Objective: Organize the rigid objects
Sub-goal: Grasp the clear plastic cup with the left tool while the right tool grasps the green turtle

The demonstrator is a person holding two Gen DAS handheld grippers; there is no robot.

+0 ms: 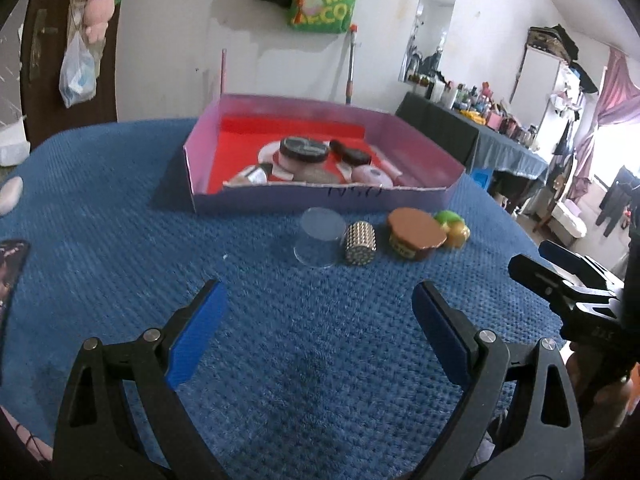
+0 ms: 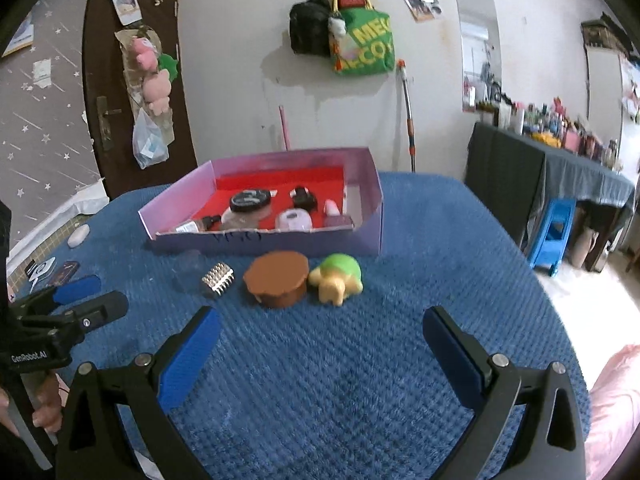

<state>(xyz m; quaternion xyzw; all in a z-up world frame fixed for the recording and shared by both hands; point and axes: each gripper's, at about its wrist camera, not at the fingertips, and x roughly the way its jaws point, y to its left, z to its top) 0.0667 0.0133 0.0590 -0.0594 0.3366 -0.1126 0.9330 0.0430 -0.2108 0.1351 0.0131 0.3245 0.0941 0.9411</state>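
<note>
A shallow purple box [image 1: 280, 200] [image 2: 280, 240] with a red floor holds several jars and small bottles. In front of it on the blue cloth stand a clear plastic cup [image 1: 320, 236] [image 2: 188, 272], a studded silver cylinder [image 1: 359, 244] [image 2: 218, 280], a brown-lidded tub [image 1: 416, 238] [image 2: 277, 278] and a green and yellow turtle toy [image 1: 452, 226] [image 2: 338, 278]. My left gripper [image 1: 320, 300] hangs open over bare cloth short of the cup and cylinder. My right gripper [image 2: 320, 328] is open too, short of the tub and turtle. Nothing lies between either pair of fingers.
The blue cloth-covered table [image 2: 360, 380] stretches around the row. A white oval object [image 1: 10, 196] [image 2: 78, 236] and dark cards [image 2: 66, 272] lie at the left edge. Beyond stand a wall with hung bags, a brown door [image 2: 120, 80], a blue stool [image 2: 554, 232] and a cluttered side table.
</note>
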